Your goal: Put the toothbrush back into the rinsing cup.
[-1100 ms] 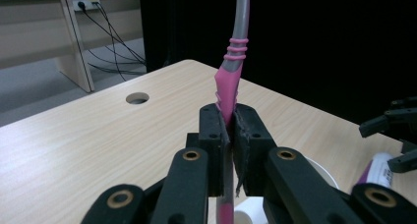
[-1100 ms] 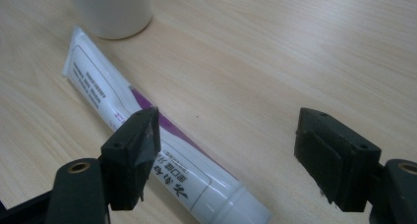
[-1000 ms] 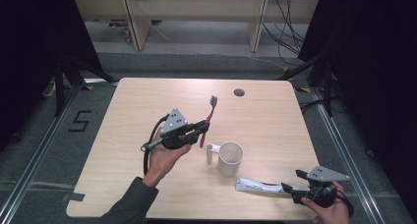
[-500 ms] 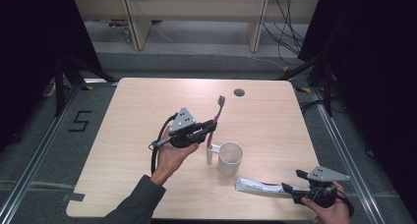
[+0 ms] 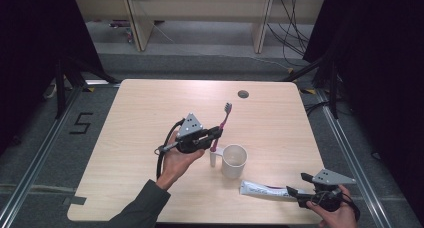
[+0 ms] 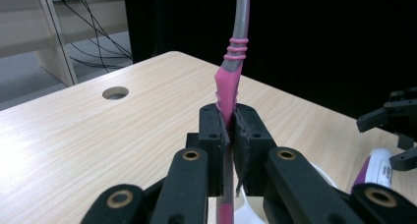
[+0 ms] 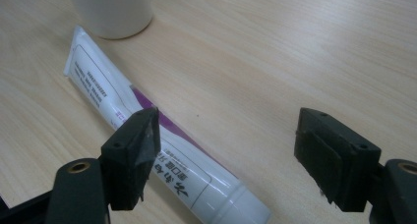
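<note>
My left gripper (image 5: 216,134) is held above the middle of the table, shut on a pink and grey toothbrush (image 5: 223,120) whose bristle head points up and away. In the left gripper view the jaws (image 6: 227,121) pinch the toothbrush's pink handle (image 6: 230,79). Just right of it and lower stands a white cup (image 5: 234,161). A white and purple toothpaste tube (image 5: 264,190) lies flat near the front edge. My right gripper (image 5: 296,193) rests at the tube's cap end. Its jaws (image 7: 226,135) stand open, the left one over the tube (image 7: 98,94) without pinching it.
The wooden table (image 5: 150,113) has a round cable hole (image 5: 243,94) near its far edge. Dark curtains flank both sides, and shelving and cables lie on the floor beyond. The cup's base (image 7: 110,10) stands just past the tube's flat end.
The left gripper has carried the toothbrush a little to the right, closer to the cup. The right gripper and the tube have stayed put.
</note>
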`<action>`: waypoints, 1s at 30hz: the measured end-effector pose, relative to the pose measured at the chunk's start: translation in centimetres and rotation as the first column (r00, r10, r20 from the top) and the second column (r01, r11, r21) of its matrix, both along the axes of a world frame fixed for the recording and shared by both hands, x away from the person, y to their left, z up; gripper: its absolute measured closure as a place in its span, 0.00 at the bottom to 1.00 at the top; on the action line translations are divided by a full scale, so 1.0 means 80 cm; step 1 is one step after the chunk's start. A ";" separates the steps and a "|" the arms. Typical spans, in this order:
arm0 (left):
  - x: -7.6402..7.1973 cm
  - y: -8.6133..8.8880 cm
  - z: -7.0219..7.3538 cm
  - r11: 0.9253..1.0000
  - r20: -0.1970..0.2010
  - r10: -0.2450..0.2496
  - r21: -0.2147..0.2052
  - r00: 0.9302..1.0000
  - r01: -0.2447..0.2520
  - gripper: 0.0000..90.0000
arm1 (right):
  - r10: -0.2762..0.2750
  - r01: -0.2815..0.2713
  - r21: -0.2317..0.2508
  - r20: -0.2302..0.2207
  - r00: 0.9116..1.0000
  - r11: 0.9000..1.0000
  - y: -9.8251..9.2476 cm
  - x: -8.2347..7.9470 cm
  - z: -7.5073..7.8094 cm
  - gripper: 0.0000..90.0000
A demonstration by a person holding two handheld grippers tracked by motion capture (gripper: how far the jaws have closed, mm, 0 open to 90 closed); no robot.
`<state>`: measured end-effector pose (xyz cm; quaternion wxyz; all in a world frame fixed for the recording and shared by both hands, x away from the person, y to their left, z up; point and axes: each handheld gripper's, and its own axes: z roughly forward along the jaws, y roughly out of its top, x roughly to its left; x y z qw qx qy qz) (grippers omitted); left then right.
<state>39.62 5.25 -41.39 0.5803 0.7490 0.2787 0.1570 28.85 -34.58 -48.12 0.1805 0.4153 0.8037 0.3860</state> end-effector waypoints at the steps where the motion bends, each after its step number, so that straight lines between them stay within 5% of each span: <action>1: -0.001 0.000 -0.002 1.000 -0.005 0.001 0.002 1.000 -0.001 0.92 | 0.002 -0.002 -0.001 -0.003 1.000 1.000 0.000 0.000 0.000 0.29; 10: -0.004 0.005 -0.009 1.000 -0.020 -0.006 -0.007 1.000 0.006 0.92 | 0.013 -0.013 -0.017 0.015 1.000 1.000 -0.002 0.001 0.000 0.29; 30: -0.012 0.018 -0.035 0.997 -0.066 -0.027 0.066 0.997 0.031 0.91 | 0.017 -0.017 -0.017 0.009 1.000 1.000 -0.001 0.001 -0.001 0.29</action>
